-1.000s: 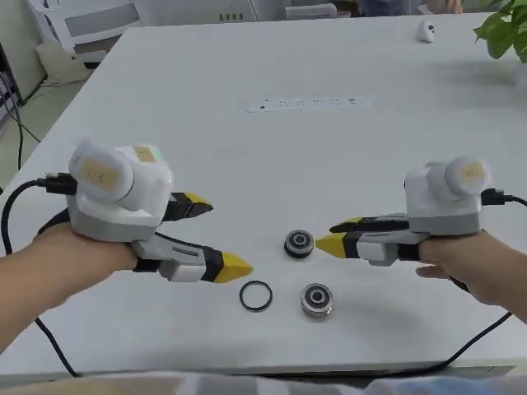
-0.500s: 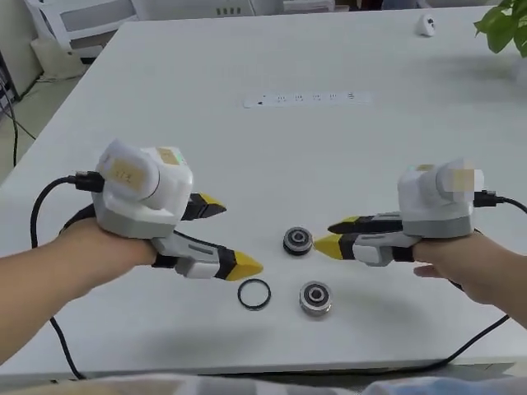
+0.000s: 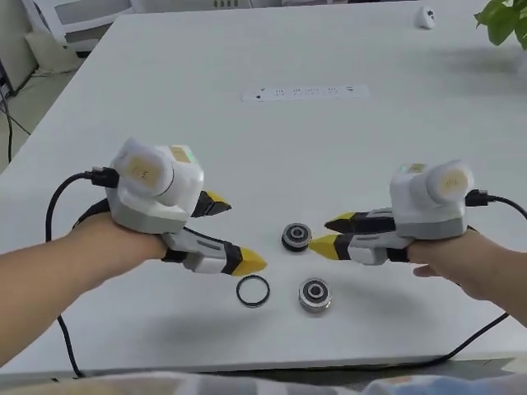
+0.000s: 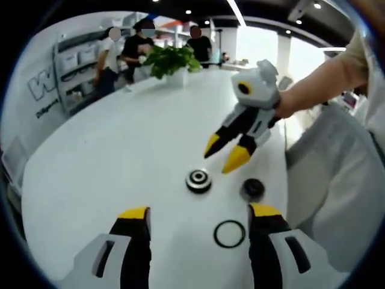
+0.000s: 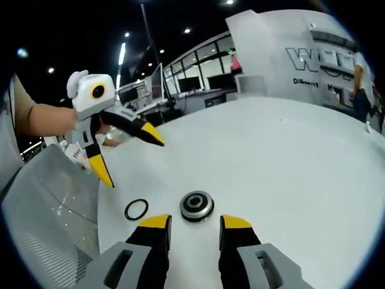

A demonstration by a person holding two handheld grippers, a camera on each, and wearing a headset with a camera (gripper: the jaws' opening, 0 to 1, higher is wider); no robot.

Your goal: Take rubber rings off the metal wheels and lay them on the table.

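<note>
White table [image 3: 370, 148] carrying loose rubber ring [image 3: 253, 290], lying at 6 o'clock of left gripper [image 3: 237, 232], jaws gaping, empty. Right gripper [image 3: 325, 234], jaws parted, empty, facing wheel [image 3: 296, 236] at its 9 o'clock. Rings likely handling thin, stretchy, grippy; pinching at wheel rim looking best.

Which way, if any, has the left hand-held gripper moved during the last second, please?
Yes: in the head view the left hand-held gripper has edged right, closing on the loose rubber ring.

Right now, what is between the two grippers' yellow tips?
One metal wheel lies between the left gripper and the right gripper. The head view shows it.
</note>
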